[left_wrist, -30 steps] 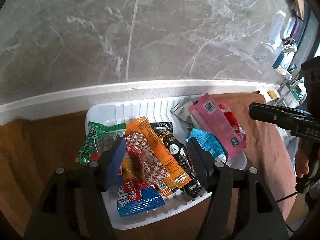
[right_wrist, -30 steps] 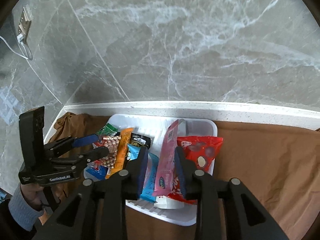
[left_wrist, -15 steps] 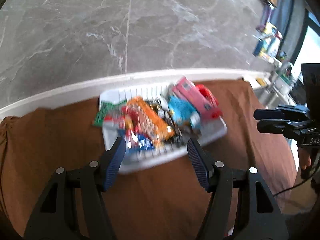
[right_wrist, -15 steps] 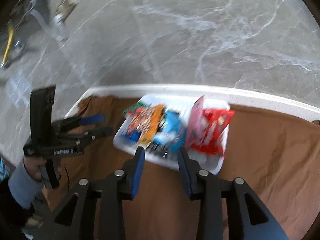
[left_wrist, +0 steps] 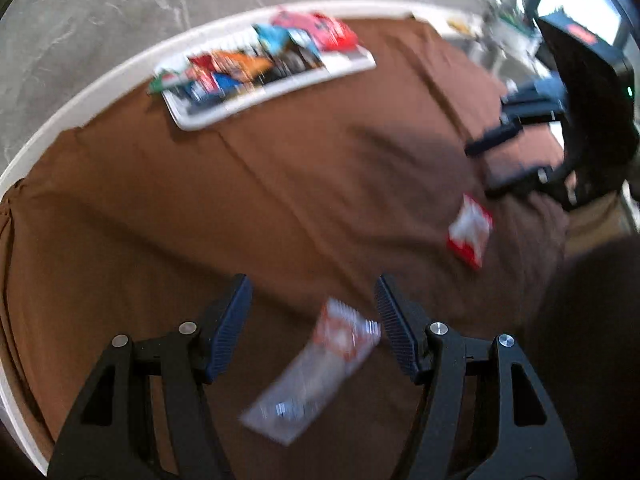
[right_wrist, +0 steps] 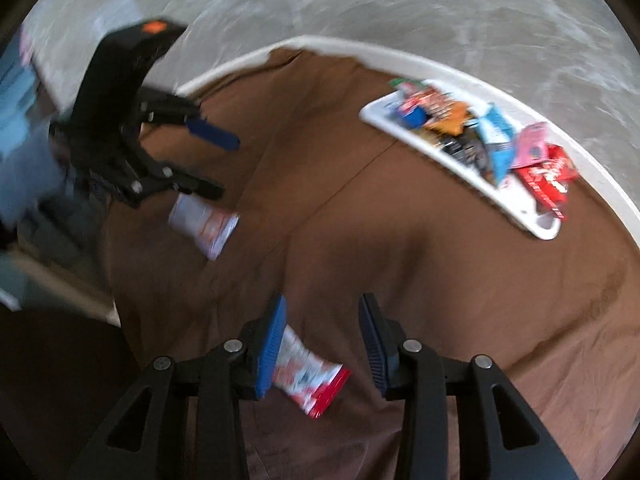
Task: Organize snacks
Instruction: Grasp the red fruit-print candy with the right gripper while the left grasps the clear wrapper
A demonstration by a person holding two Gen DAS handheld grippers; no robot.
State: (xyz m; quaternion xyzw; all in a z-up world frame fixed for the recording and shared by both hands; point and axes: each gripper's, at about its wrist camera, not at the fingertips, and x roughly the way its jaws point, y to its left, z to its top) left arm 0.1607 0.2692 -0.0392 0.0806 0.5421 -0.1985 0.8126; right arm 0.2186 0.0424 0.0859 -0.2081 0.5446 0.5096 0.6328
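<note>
On a brown cloth, the left gripper, half open and empty, and the right gripper, open and empty, each hover over a loose packet near the front edge, apparently about to grasp for the tray at the back edge.

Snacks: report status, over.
Left gripper open over a white packet. Right gripper open, empty, above a red-edged packet. Tray full at the back. Nothing in the way.
</note>
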